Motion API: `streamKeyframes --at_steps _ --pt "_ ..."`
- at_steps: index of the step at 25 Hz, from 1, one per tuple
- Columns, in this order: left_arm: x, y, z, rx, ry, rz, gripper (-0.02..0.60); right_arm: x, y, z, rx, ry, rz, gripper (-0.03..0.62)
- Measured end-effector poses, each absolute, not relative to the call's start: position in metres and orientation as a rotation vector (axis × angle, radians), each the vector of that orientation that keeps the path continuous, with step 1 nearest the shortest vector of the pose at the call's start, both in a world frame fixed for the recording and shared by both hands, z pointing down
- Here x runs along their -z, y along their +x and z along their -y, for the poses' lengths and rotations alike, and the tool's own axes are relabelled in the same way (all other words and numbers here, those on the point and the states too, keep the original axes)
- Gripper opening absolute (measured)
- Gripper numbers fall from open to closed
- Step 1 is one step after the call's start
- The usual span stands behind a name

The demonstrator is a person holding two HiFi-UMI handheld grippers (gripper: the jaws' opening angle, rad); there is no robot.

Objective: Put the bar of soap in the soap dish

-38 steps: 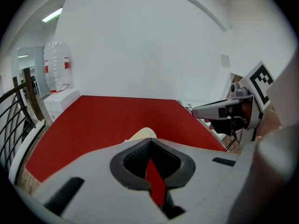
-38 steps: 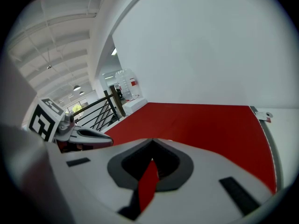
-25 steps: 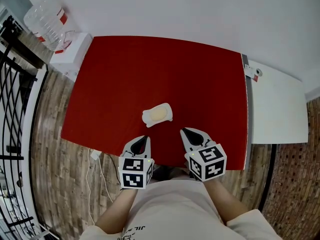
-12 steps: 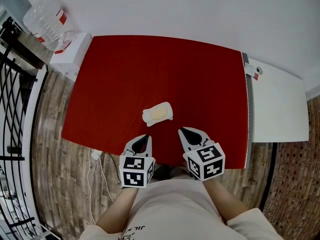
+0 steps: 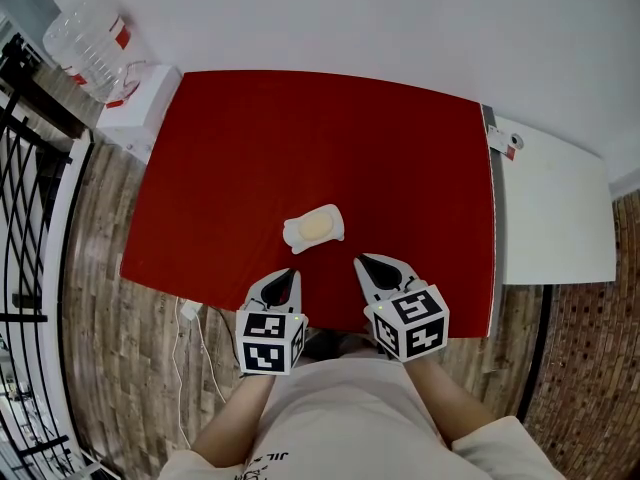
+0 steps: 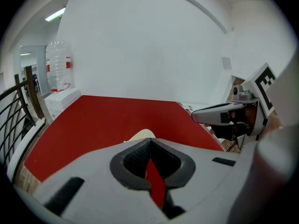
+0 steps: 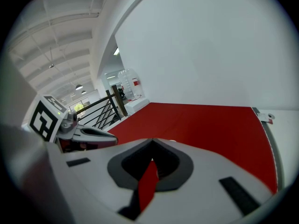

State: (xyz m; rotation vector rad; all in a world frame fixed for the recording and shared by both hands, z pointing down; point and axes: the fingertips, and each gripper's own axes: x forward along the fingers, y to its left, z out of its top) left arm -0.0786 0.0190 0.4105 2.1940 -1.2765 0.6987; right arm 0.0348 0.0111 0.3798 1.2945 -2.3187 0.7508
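Observation:
A pale yellow bar of soap [image 5: 317, 227] lies in a white soap dish [image 5: 292, 234] on the red table [image 5: 320, 148], a little in front of its middle. My left gripper [image 5: 290, 274] is shut and empty, just short of the dish near the table's front edge. To the right of it, my right gripper [image 5: 361, 261] is also shut and empty, its tip level with the dish's near side. In the left gripper view only the dish's top [image 6: 140, 134] peeks over the shut jaws, with the right gripper [image 6: 219, 113] at the side. The right gripper view shows the left gripper [image 7: 88, 133].
A water bottle [image 5: 85, 43] stands on a white dispenser [image 5: 140, 108] off the table's far left corner. A white table [image 5: 555, 208] adjoins the right side. A black railing [image 5: 30, 218] runs along the left, and a cable [image 5: 195, 318] lies on the wooden floor.

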Motion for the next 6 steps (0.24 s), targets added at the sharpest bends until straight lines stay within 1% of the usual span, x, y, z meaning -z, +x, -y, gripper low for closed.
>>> streamKeyframes --at_steps 6 --pt "-0.4119 -0.0830 -0.0124 -0.698 2.195 1.276 0.008 -0.3808 0.0307 -0.0064 -0.755 1.297 2.316 0.003"
